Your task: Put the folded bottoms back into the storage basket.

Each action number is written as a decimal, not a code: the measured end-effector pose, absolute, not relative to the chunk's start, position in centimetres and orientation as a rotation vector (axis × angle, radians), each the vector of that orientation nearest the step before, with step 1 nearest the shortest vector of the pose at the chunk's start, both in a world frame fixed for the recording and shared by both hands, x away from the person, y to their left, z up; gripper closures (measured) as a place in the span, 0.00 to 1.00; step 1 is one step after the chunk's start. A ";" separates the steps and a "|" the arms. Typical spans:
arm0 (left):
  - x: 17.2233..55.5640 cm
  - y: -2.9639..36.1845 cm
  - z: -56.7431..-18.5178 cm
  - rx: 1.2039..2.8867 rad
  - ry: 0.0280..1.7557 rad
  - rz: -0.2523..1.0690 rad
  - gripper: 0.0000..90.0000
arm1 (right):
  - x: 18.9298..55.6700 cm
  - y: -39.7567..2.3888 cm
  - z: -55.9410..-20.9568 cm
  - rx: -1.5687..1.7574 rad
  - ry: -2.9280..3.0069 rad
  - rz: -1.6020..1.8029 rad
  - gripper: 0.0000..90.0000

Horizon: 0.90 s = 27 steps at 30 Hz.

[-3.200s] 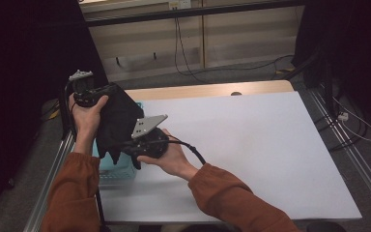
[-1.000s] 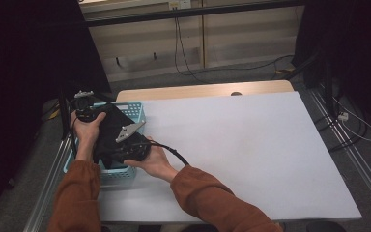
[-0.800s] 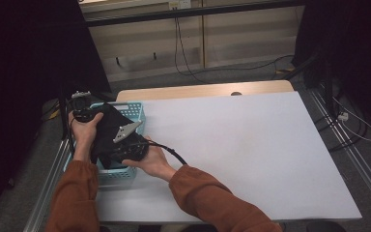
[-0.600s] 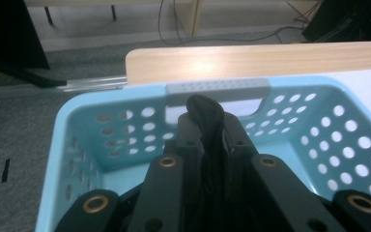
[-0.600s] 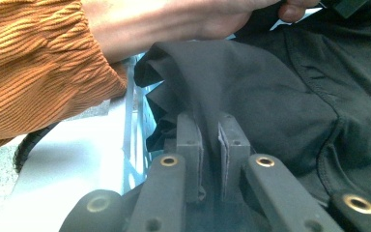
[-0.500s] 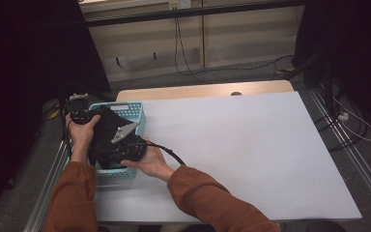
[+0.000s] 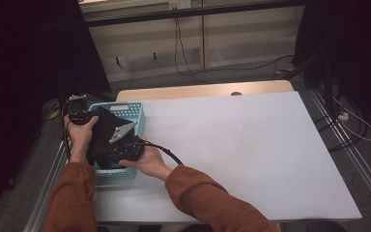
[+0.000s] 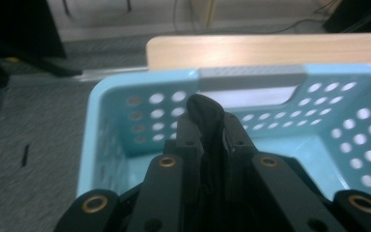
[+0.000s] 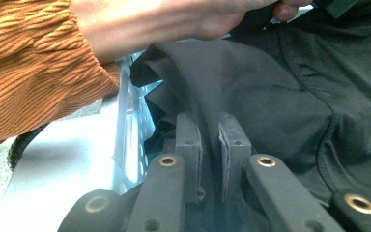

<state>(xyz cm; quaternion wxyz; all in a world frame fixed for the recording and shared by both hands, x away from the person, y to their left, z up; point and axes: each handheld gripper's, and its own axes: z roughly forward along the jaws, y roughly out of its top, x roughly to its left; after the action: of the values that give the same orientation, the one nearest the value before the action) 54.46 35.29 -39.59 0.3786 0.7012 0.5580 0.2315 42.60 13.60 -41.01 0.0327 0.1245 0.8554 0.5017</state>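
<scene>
You hold a black cloth over the blue basket at the left edge of the table. The cloth hangs down into the basket and covers most of its inside. The basket has round holes in its walls and sits on the white table top, close to the table's left side.

Your left gripper is at the far left corner of the basket. In the left gripper view, its jaws are pressed together on a fold of the black cloth, and a bit of cloth sticks up past the tips. Behind it you can see the far wall of the basket.

Your right gripper is at the near side of the basket, with your hand around it. In the right gripper view, its jaws are clamped on the cloth too, and the cloth is pinched flat between them. Your left sleeve shows orange just above the basket's edge.
</scene>
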 end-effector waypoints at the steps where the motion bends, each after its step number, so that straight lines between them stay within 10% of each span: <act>1: 54.5 35.3 -39.7 1.780 1.434 0.593 0.90 | 42.7 13.7 -40.9 0.382 2.634 1.542 0.91; 14: 54.3 35.9 -40.3 1.780 1.462 0.622 0.87 | 42.9 13.9 -40.8 0.389 2.656 1.552 0.89; 27: 54.1 35.9 -40.6 1.745 1.451 0.616 0.29 | 43.3 13.2 -40.5 0.462 2.611 1.604 0.54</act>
<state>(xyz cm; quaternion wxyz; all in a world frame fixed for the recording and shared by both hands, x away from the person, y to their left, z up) 54.15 35.87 -40.60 0.3849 0.6848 0.5695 0.2418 43.34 13.17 -40.52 0.0213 0.1490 0.8423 0.5175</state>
